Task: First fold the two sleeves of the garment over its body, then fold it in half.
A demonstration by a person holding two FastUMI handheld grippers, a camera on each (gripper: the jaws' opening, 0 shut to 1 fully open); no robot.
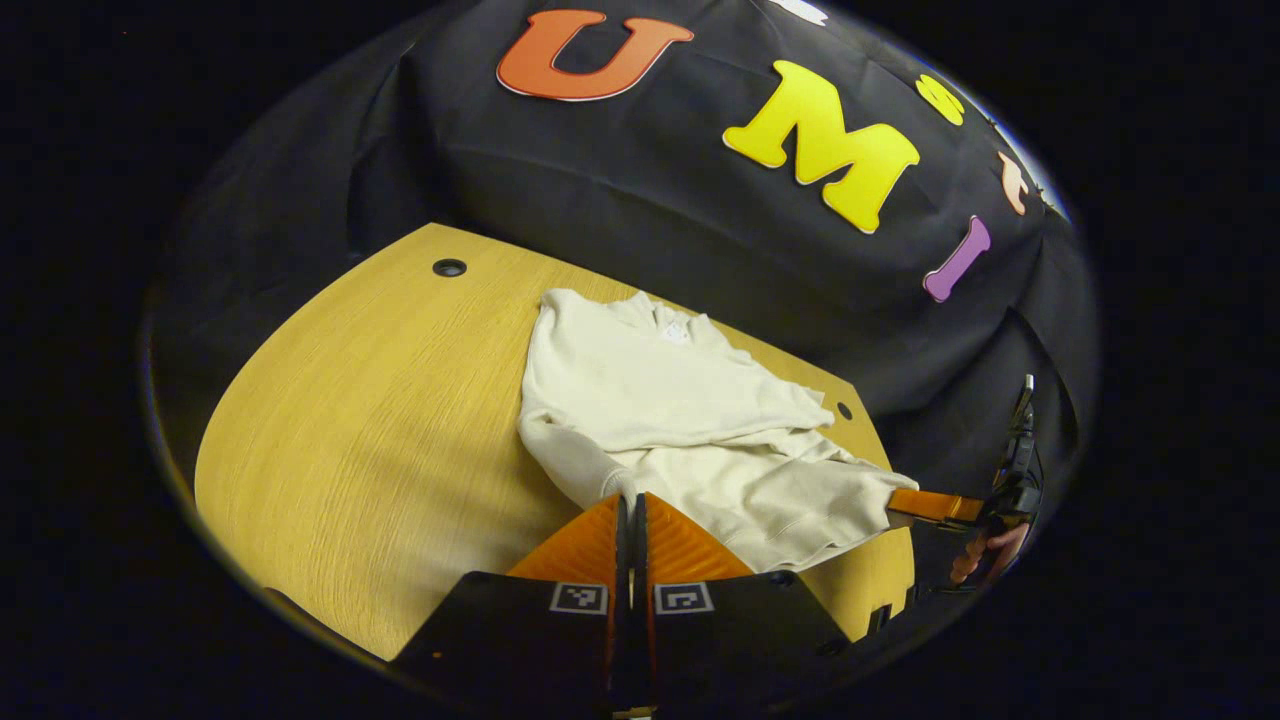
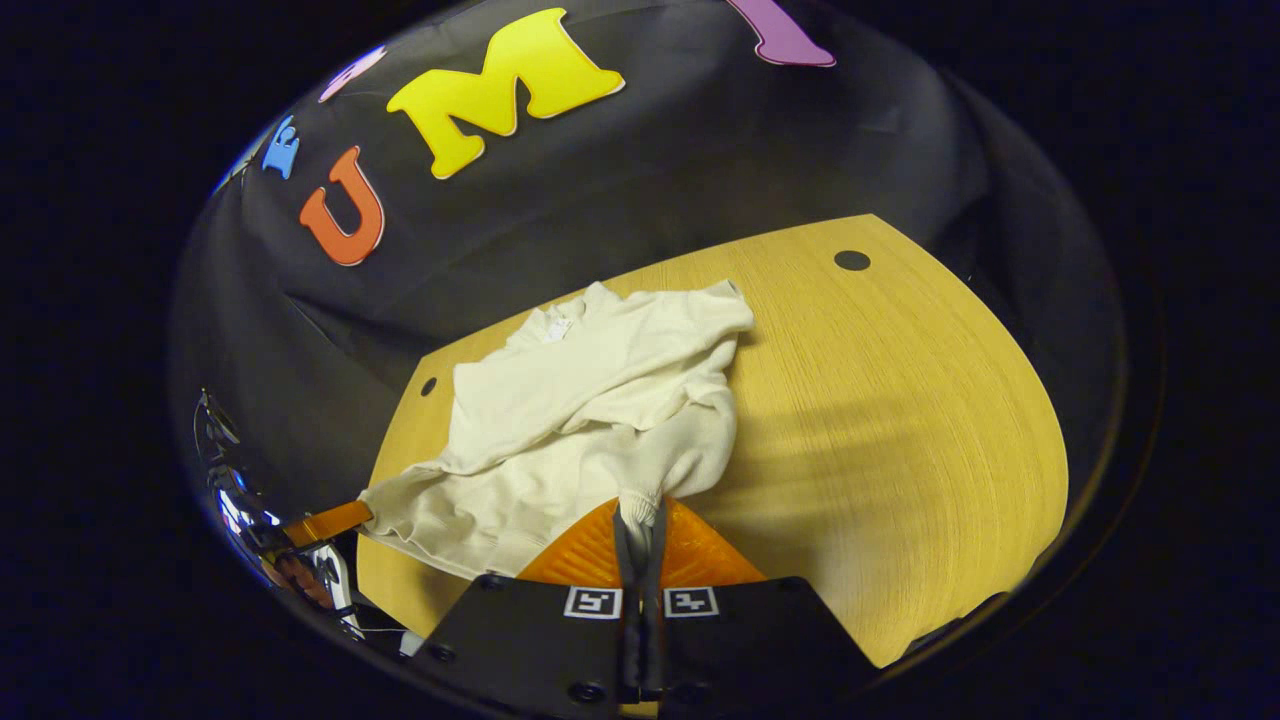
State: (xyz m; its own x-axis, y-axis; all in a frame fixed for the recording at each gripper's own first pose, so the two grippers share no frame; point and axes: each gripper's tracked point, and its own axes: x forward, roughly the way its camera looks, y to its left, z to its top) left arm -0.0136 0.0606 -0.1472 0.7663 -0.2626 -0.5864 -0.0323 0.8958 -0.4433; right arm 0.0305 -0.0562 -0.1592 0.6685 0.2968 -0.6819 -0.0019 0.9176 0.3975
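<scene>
Wooden table (image 1: 380, 420) | sweatshirt (image 1: 660, 400) | left hand-held gripper (image 1: 632, 505) pinches hem | right hand-held gripper (image 2: 640, 515) pinches hem

Cream sweatshirt (image 1: 690, 430) lying rumpled on the wooden table (image 1: 380, 440), collar toward the far edge, one sleeve folded across the body. Left gripper (image 1: 632, 505) closed at the near hem, fingers together. Right gripper (image 1: 925, 505) pinching the hem's far corner, a hand (image 1: 985, 555) behind it.

A plain cream garment (image 1: 680, 420) lies on a yellow wood-grain table (image 1: 380, 420).
</scene>
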